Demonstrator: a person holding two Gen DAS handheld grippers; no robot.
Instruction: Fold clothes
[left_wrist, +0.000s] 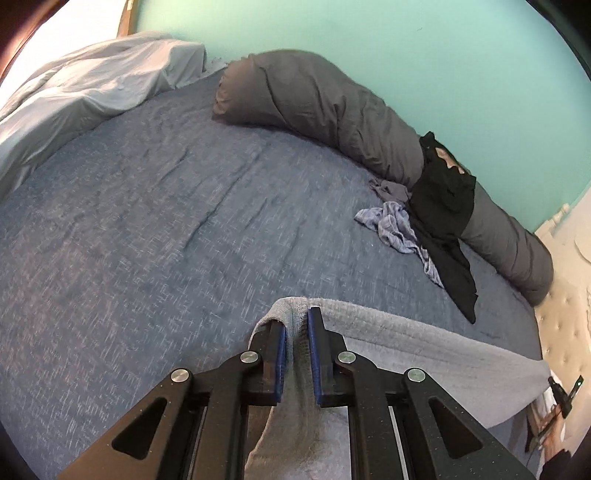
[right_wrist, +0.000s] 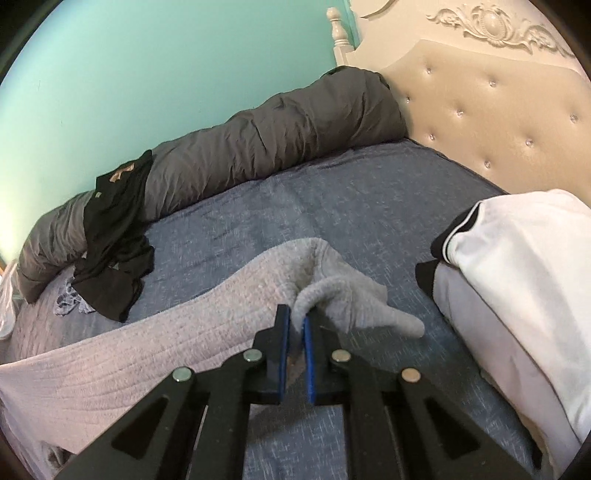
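Observation:
A grey knitted garment (left_wrist: 424, 350) stretches between both grippers above the blue bedspread (left_wrist: 147, 221). My left gripper (left_wrist: 297, 321) is shut on one bunched corner of it, and the cloth hangs down between the blue pads. In the right wrist view the same grey garment (right_wrist: 166, 325) runs off to the left, and my right gripper (right_wrist: 295, 317) is shut on its other bunched end, with a loose flap lying to the right of the fingers.
A long dark grey bolster (left_wrist: 332, 107) lies along the teal wall. Black clothes (left_wrist: 443, 206) and a blue-grey rag (left_wrist: 395, 229) are heaped against it. A pale sheet (left_wrist: 74, 103) is at the far left. A white folded pile (right_wrist: 517, 266) sits by the tufted headboard (right_wrist: 498, 110).

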